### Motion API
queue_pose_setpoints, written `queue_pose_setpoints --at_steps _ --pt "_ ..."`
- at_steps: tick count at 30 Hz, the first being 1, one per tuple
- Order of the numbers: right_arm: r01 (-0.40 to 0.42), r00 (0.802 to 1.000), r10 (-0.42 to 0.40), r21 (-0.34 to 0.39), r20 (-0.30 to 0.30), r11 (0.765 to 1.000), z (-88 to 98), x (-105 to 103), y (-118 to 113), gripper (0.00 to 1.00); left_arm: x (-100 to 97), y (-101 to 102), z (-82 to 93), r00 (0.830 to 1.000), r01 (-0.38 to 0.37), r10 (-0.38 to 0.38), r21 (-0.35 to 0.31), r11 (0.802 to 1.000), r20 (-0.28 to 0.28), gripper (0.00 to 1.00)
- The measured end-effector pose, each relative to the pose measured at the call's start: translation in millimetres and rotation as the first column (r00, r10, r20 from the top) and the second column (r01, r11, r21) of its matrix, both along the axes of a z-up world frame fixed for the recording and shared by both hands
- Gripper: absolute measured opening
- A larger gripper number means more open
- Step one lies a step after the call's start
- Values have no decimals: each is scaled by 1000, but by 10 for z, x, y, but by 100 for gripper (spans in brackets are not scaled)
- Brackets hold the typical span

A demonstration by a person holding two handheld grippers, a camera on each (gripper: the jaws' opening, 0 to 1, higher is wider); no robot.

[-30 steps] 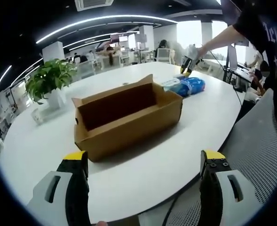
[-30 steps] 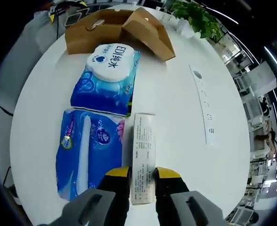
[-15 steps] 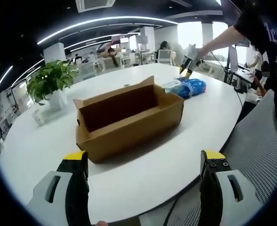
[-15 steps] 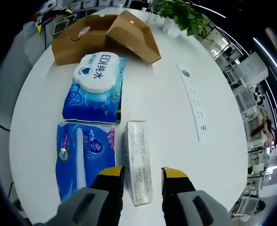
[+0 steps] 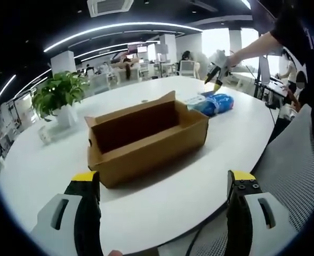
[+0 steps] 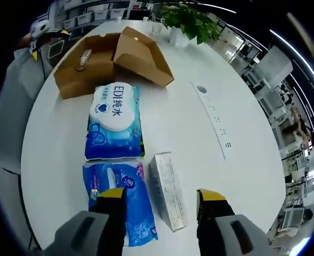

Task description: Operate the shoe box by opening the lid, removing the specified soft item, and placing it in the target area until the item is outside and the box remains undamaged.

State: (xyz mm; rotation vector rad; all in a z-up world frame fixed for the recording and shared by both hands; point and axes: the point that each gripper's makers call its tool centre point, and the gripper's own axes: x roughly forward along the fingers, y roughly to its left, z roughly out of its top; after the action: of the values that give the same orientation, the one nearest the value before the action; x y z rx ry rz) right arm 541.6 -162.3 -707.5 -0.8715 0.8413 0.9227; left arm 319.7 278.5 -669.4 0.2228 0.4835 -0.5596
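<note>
We see one cardboard shoe box (image 5: 146, 140) lying open on the round white table (image 5: 162, 197), its lid flap (image 6: 143, 56) folded back and resting on the tabletop; in the right gripper view a small pale object (image 6: 85, 57) lies inside it, too small for us to name; in the left gripper view the inside looks bare as far as the near wall lets us see. Beside the box, outside it, we count three items: one blue wet-wipes pack with a white lid (image 6: 114, 128), one blue soft tissue pack (image 6: 126, 200) just next to it, and one narrow white carton (image 6: 168, 189) touching or nearly touching the tissue pack. Our right gripper (image 6: 159, 200) hovers above the tissue pack and carton with its jaws spread apart, holding nothing; our left gripper (image 5: 162, 184) sits at the near table edge, jaws wide apart and empty. One potted plant (image 5: 58, 96) stands beyond the box; one long white strip (image 6: 212, 120) lies flat on the table.
</note>
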Motion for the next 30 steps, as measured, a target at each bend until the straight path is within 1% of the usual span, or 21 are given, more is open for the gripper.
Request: queue_pose_setpoints --at_steps 5,7,9,12,15,19,23,26,30 --pt "47 999 -47 44 9 998 112 -108 97 59 4 -15 26 1000 6 -6 -6 1000 11 99" --pt "83 996 -84 57 20 995 168 -150 123 67 5 -18 34 1000 7 -7 -9 1000 15 99" --pt "109 994 -111 84 24 991 215 -221 183 73 8 -17 46 1000 6 -6 -12 1000 20 99" --pt "118 992 -121 101 25 988 233 -346 260 75 14 -9 62 1000 4 -4 -19 1000 29 99" --pt "132 991 -135 112 23 985 212 -469 335 80 3 -31 69 999 16 -15 -25 1000 32 99" --pt "152 987 -157 137 25 979 229 -592 429 84 1 -42 90 999 21 -19 -38 999 40 99" --pt "190 978 -201 170 50 967 298 -661 491 91 7 -44 123 998 21 -19 -46 999 54 99" --pt "227 967 -246 210 71 951 376 -709 527 95 11 -50 130 998 22 -19 -55 998 56 99" --pt "265 951 -296 262 85 928 475 -763 556 98 14 -64 152 998 24 -20 -66 998 59 99"
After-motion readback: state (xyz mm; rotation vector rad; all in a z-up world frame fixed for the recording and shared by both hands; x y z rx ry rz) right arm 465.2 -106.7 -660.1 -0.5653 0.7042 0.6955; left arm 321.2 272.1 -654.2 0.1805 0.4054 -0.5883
